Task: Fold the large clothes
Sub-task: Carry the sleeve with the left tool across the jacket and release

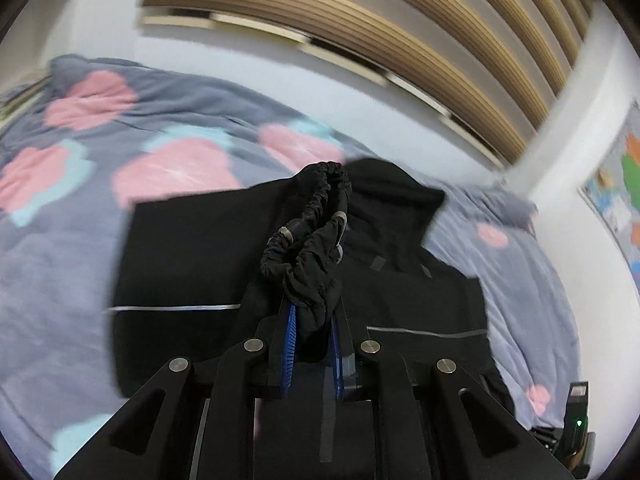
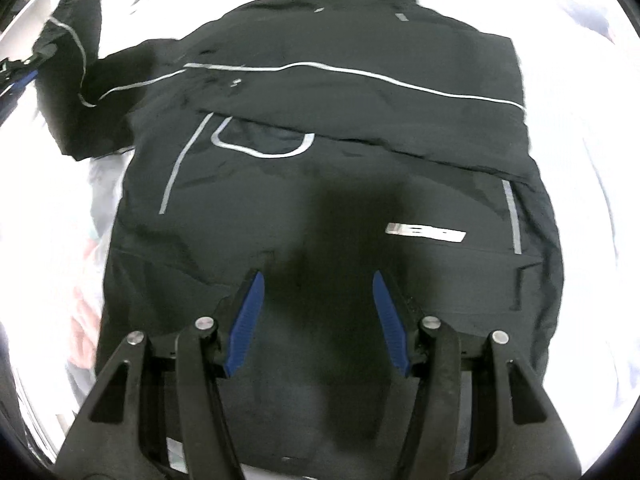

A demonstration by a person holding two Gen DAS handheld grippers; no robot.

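The left hand-held gripper (image 1: 314,320) was closed on the gathered elastic cuff (image 1: 310,240) of the large black jacket with grey reflective stripes (image 2: 320,128) lying on the flowered bed quilt (image 1: 100,168), the right hand-held gripper (image 2: 318,312) hovered wide open and empty above its hem, so the slippery cuff could slip out and the sleeve fall crooked.

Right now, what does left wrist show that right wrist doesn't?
Left wrist only: the left gripper, jaws shut on the elastic cuff of a sleeve, plus the flowered blanket and slatted headboard.
Right wrist only: the right gripper, jaws open and empty above the hem, the logo and pocket outline.
Both: the black jacket lying flat with reflective piping.
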